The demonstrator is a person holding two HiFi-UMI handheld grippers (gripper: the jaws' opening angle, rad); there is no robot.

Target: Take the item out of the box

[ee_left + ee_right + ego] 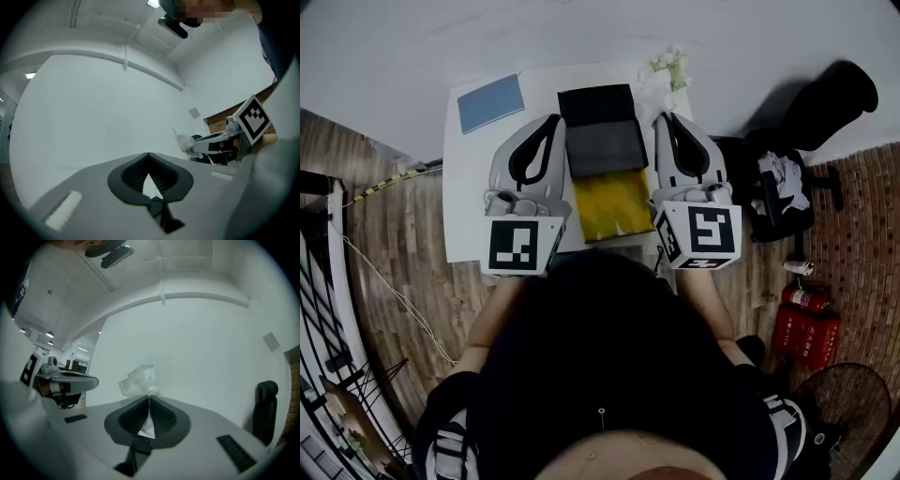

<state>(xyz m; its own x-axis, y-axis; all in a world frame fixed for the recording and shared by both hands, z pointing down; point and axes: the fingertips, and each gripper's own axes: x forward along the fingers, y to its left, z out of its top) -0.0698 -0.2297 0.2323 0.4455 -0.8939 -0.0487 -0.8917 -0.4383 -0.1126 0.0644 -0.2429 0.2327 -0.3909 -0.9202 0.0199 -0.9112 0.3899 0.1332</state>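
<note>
Right now the box [602,141] lies open on the desk [469,206], its black lid [596,103] at the far end and yellow filling [614,206] showing in its near half; my left tool [554,119] hangs just left of the box, jaws pressed together on nothing; my right tool [664,117] hangs just right of it, likewise closed and empty; a blue notebook [491,102] lies left of the box, crumpled clear wrap [668,67] beyond its right corner.
</note>
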